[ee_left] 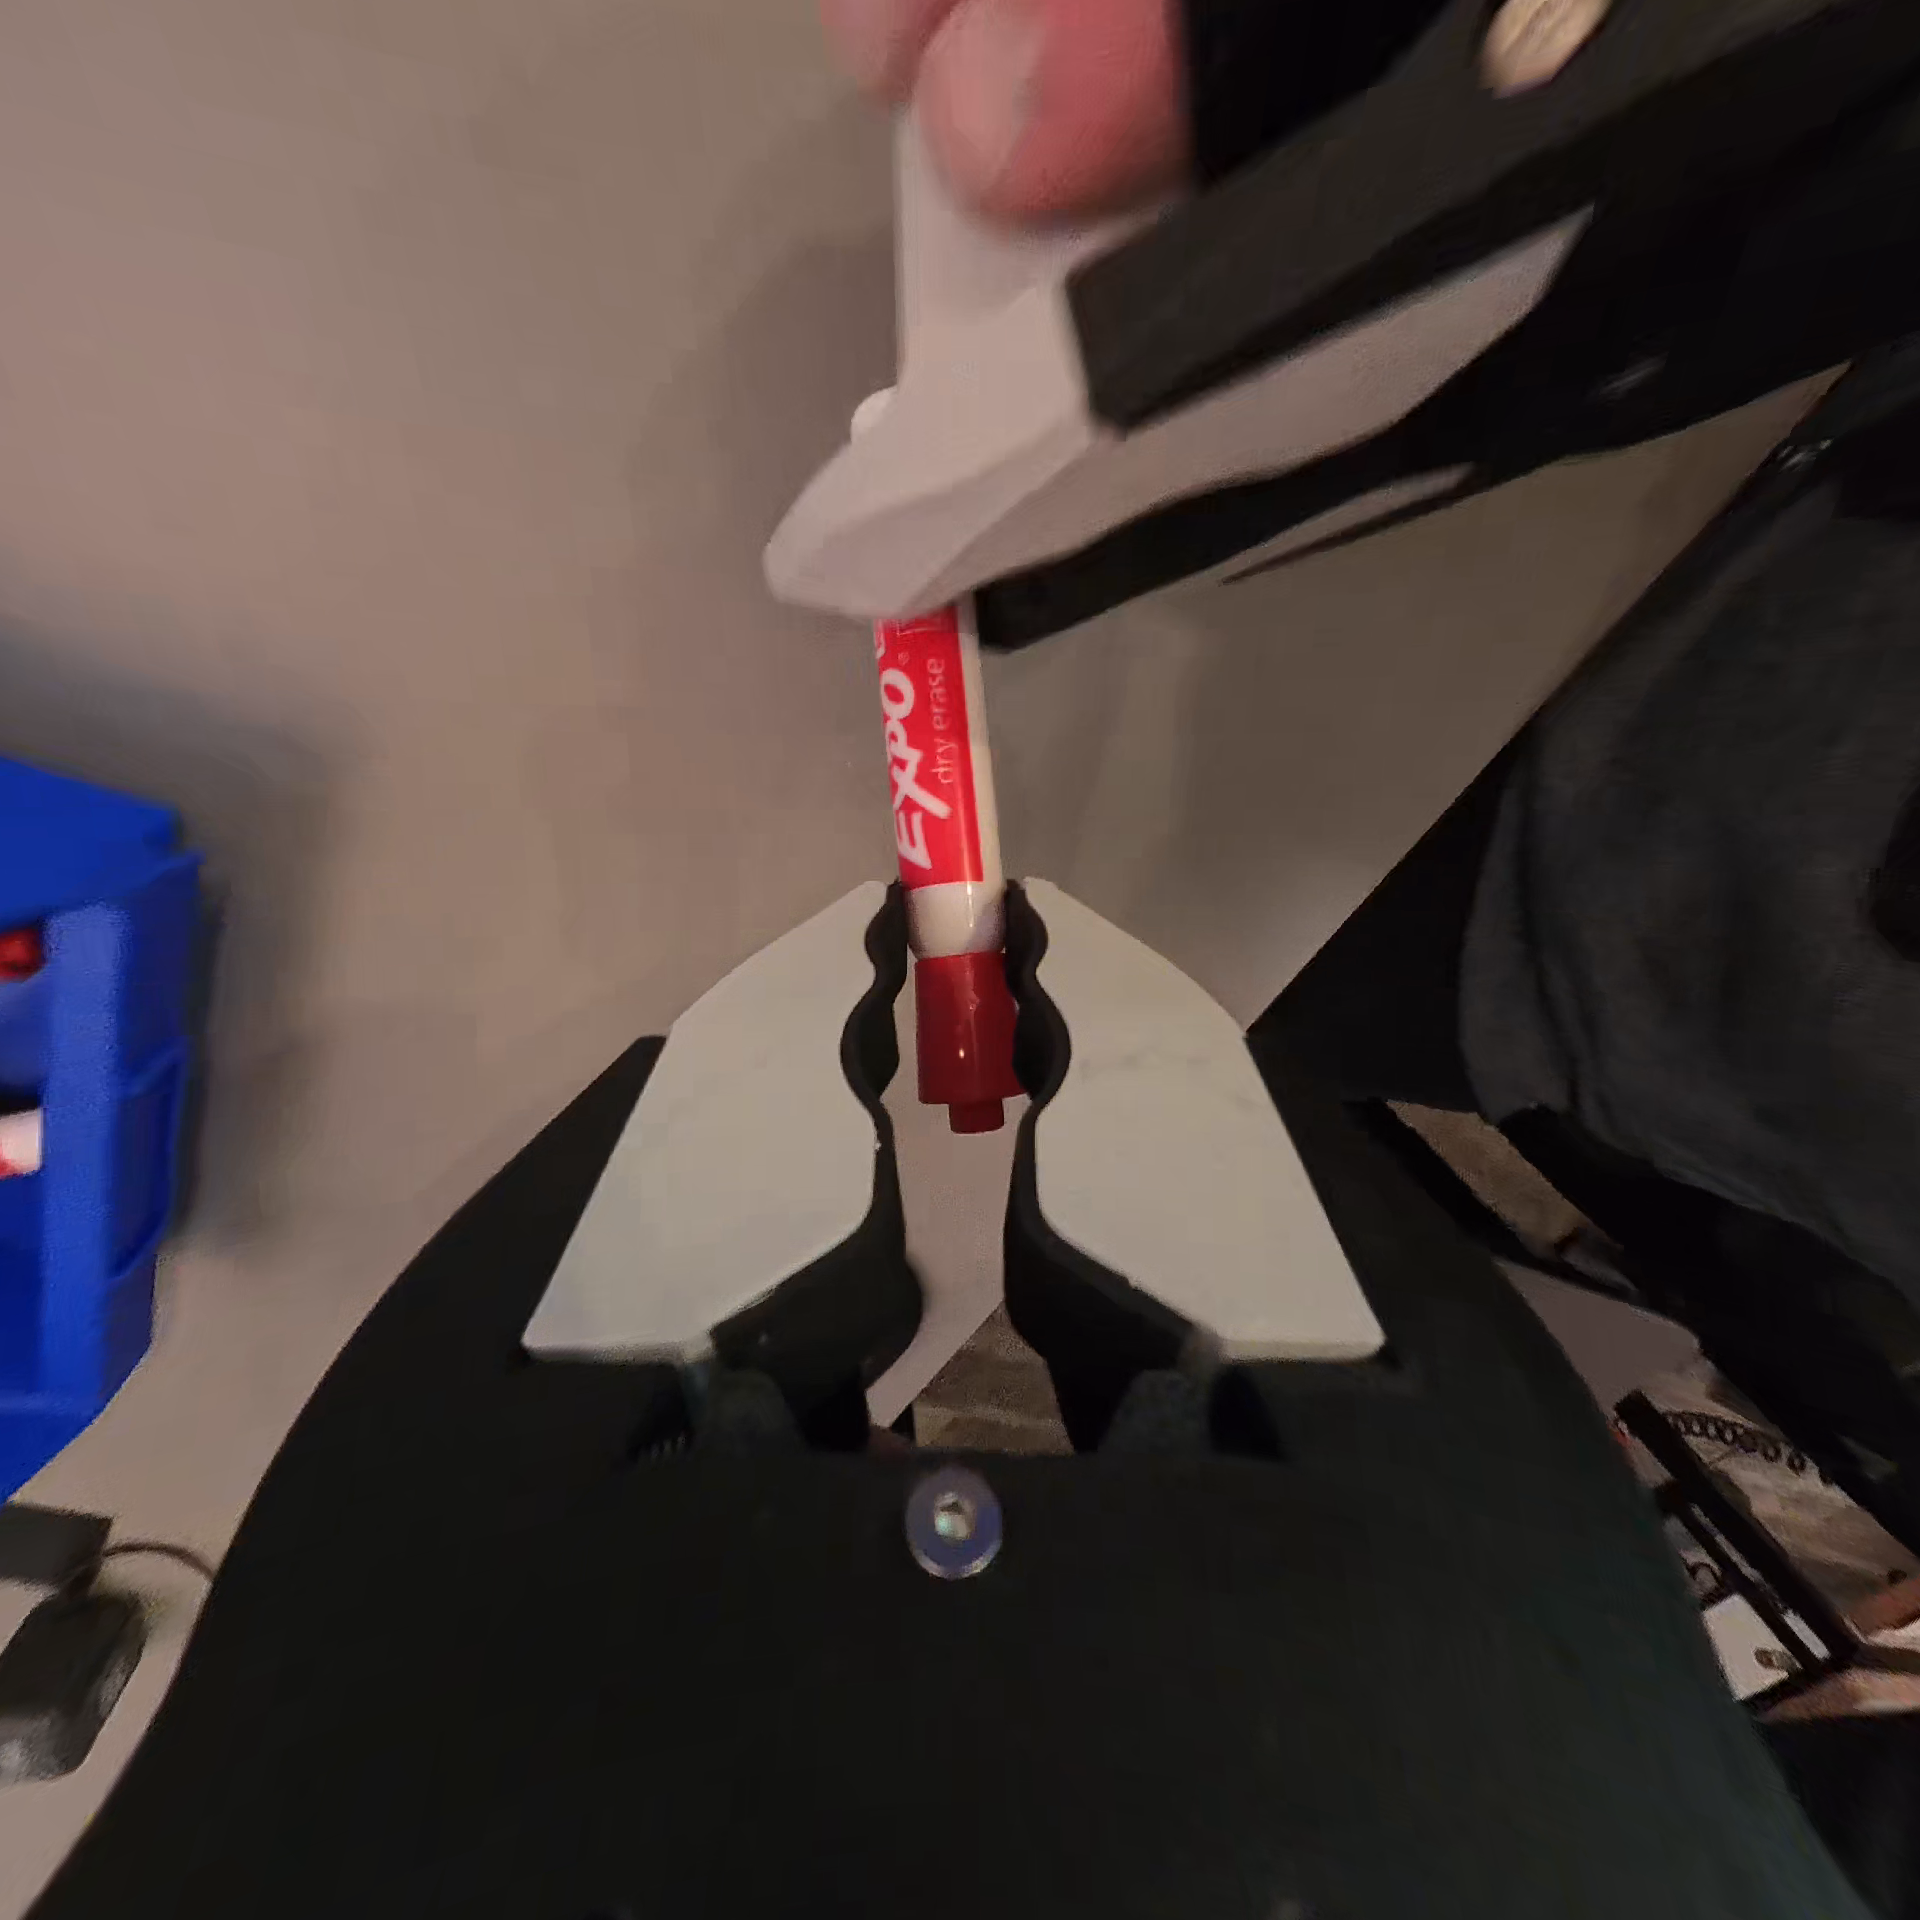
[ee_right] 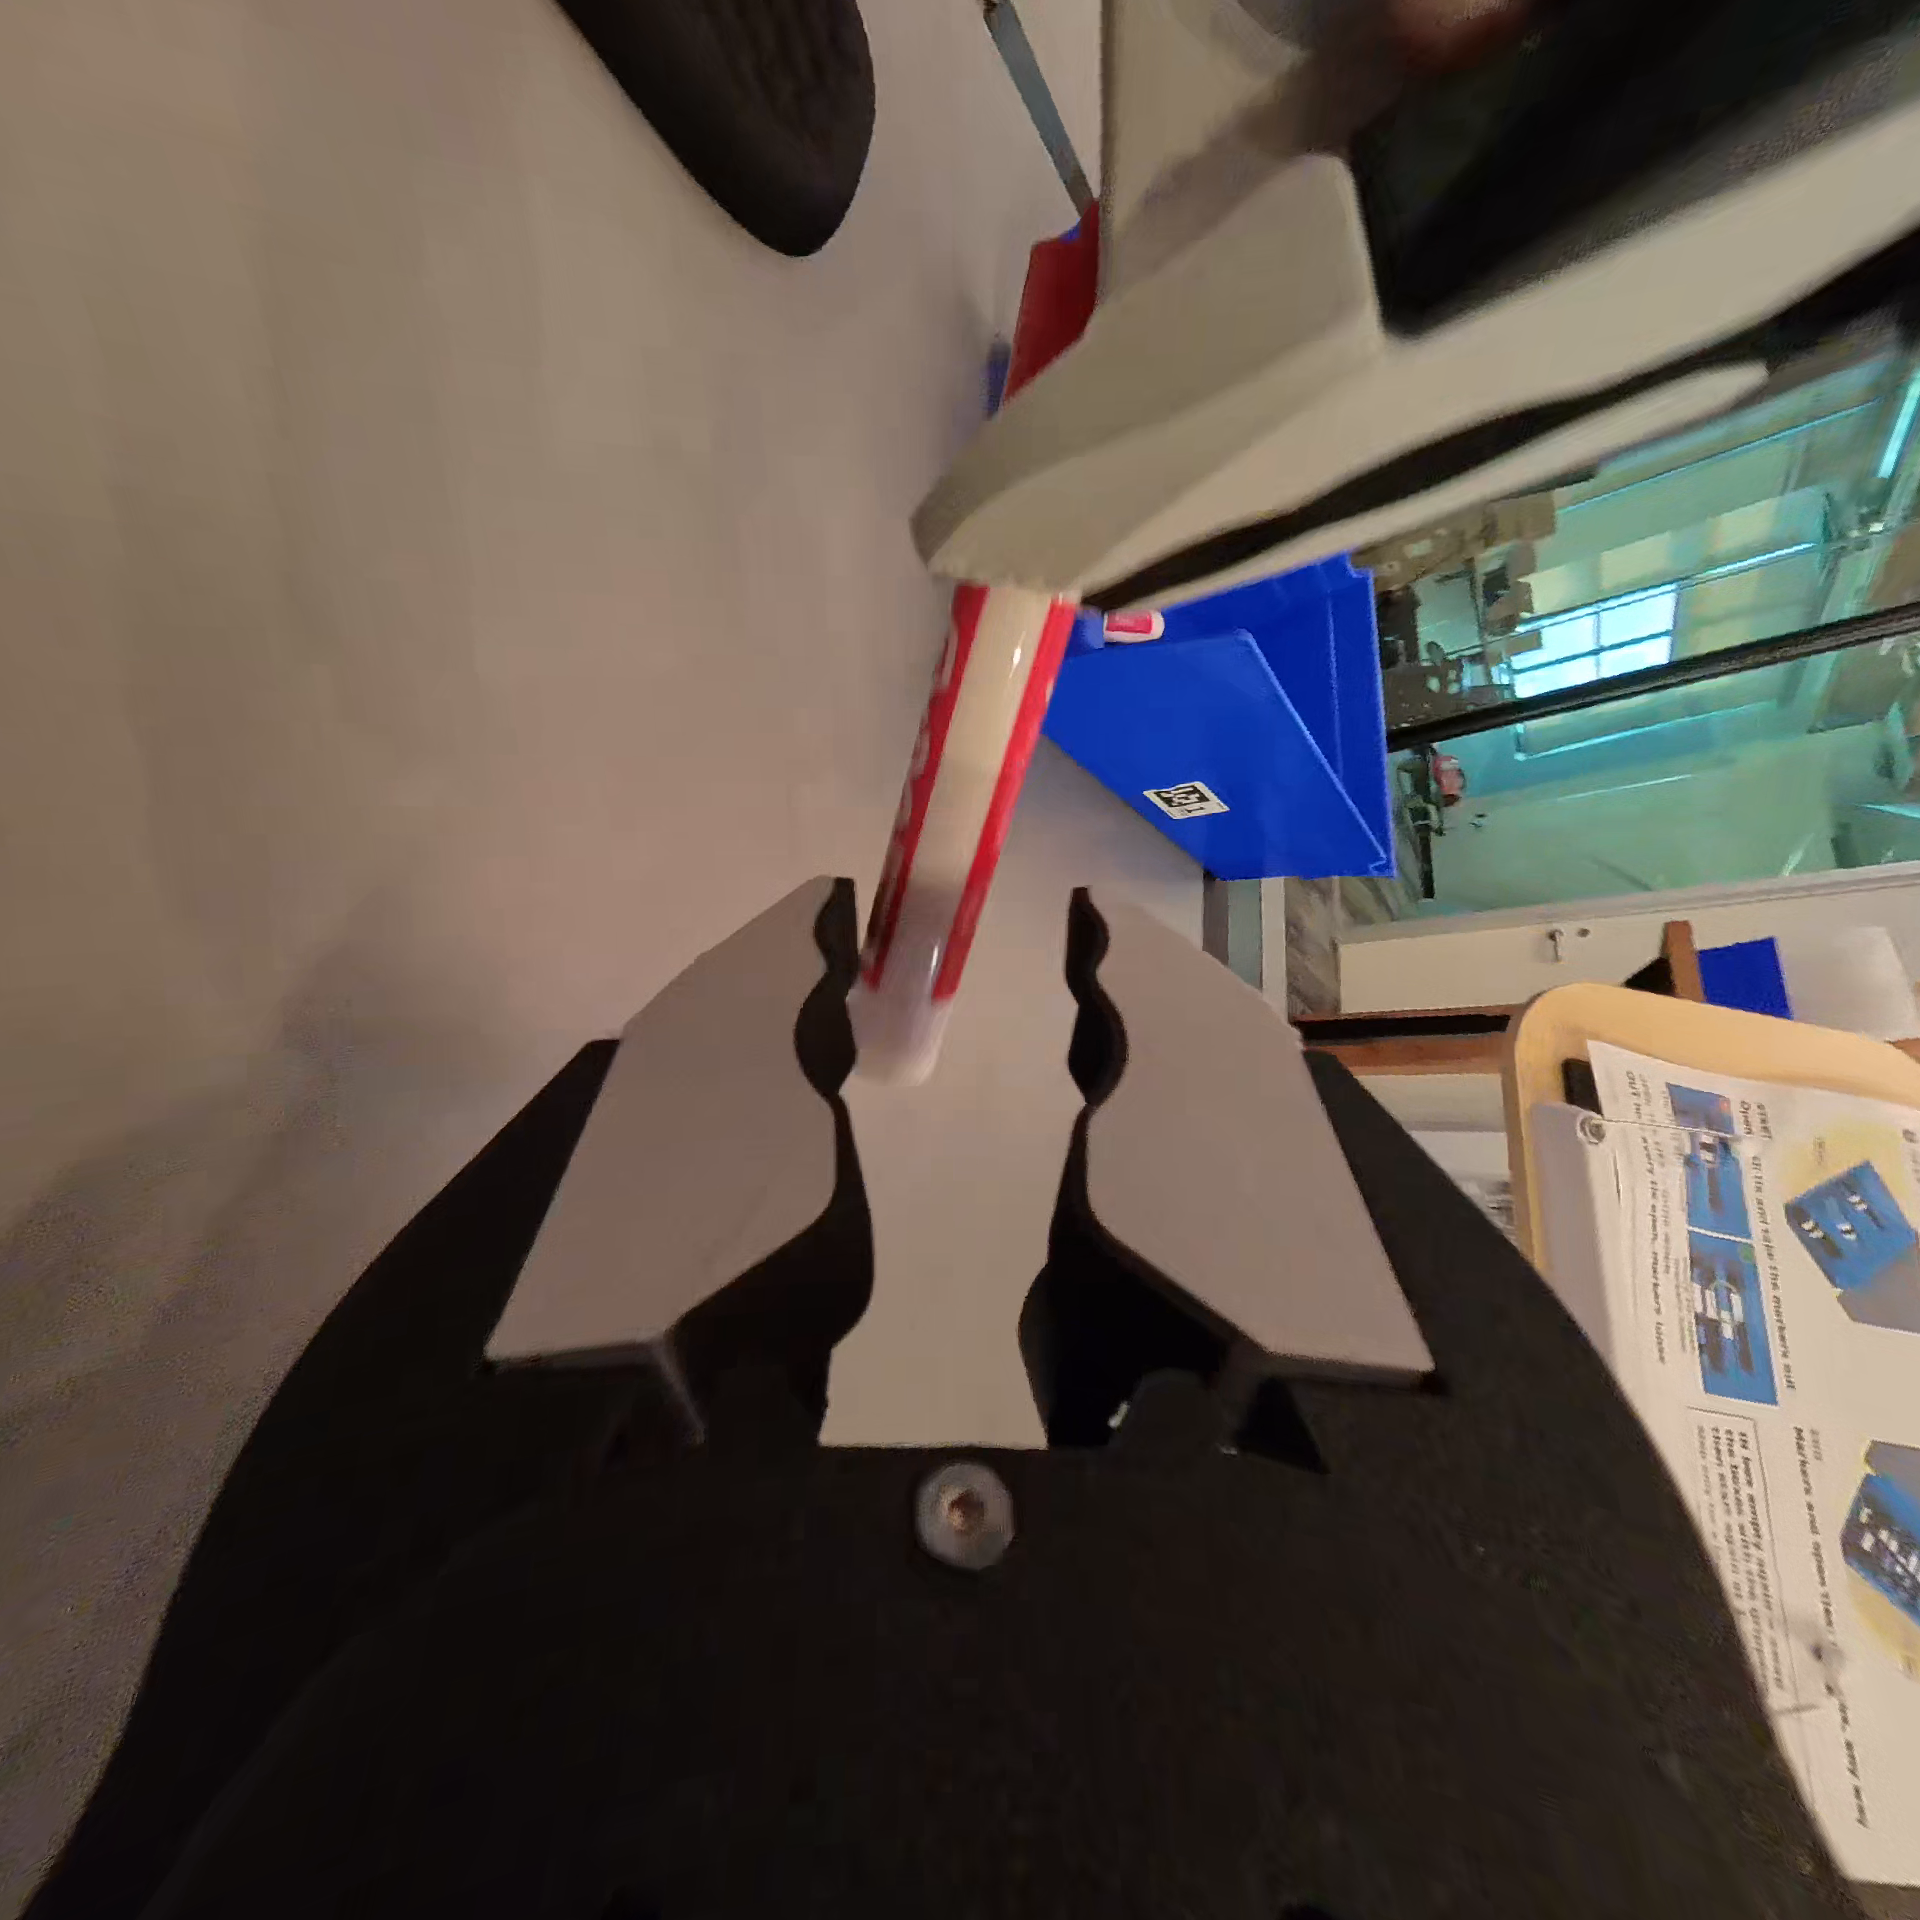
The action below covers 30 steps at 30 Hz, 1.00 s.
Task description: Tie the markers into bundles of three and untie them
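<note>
A red-and-white dry-erase marker (ee_left: 935, 758) is held in the air above the grey table (ee_left: 416, 520). My left gripper (ee_left: 954, 894) is shut on its dark red cap end. My right gripper (ee_right: 961, 894) is open. The marker's white butt end (ee_right: 966, 790) lies between its fingers, against the left finger (ee_right: 727, 1091) and clear of the right one. In the left wrist view the right gripper (ee_left: 935, 582) covers the marker's far end. In the right wrist view the left gripper (ee_right: 1039, 551) covers the cap end.
A blue bin (ee_left: 94, 1091) holding more red markers stands at the left, and shows in the right wrist view (ee_right: 1247, 748). A hand (ee_left: 1039, 94) grips the right tool. A tray with a printed sheet (ee_right: 1714, 1299) is at the right. A black mesh object (ee_right: 748, 104) lies far off.
</note>
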{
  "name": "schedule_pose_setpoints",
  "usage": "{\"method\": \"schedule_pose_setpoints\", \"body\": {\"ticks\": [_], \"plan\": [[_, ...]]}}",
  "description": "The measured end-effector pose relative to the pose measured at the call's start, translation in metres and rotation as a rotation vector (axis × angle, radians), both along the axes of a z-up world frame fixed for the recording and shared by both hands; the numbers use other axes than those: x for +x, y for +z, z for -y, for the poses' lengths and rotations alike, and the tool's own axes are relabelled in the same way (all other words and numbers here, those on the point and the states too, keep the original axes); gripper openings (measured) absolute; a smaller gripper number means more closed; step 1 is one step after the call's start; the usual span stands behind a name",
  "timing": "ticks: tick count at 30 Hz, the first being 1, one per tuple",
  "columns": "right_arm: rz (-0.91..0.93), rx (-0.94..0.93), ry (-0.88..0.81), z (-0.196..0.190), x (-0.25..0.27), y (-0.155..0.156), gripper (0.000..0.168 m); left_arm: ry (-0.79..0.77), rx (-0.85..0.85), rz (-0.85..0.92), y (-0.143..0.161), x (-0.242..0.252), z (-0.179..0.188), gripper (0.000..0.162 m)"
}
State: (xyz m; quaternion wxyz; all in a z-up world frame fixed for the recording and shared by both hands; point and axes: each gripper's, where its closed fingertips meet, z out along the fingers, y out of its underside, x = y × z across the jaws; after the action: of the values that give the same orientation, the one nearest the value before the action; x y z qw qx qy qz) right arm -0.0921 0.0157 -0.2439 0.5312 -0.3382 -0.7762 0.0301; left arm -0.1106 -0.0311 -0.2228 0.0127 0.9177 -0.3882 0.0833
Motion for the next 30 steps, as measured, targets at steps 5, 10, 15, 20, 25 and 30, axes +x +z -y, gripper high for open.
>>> {"method": "schedule_pose_setpoints", "body": {"ticks": [5, 10, 15, 20, 25, 30], "plan": [[-0.006, -0.159, 0.037, 0.013, 0.000, -0.009, 0.015, -0.034, -0.036, 0.081, -0.002, 0.020, 0.010, 0.018], [-0.040, -0.527, 0.064, 0.015, 0.008, -0.007, 0.015, -0.082, 0.180, 0.107, 0.017, 0.010, 0.000, 0.038], [-0.069, -0.773, 0.169, 0.031, 0.012, -0.003, 0.015, -0.116, 0.511, 0.233, 0.045, 0.018, -0.009, 0.040], [-0.140, -0.979, 0.278, 0.051, 0.011, 0.010, 0.015, -0.090, 0.618, 0.308, 0.041, 0.033, -0.007, 0.032], [-0.239, -1.044, 0.331, 0.062, 0.008, 0.024, 0.015, 0.092, 0.705, 0.659, 0.059, 0.049, -0.007, 0.028], [-0.223, -1.076, 0.360, 0.075, 0.000, 0.020, 0.015, 0.179, 0.759, 0.764, 0.062, 0.049, -0.001, 0.019]]}}
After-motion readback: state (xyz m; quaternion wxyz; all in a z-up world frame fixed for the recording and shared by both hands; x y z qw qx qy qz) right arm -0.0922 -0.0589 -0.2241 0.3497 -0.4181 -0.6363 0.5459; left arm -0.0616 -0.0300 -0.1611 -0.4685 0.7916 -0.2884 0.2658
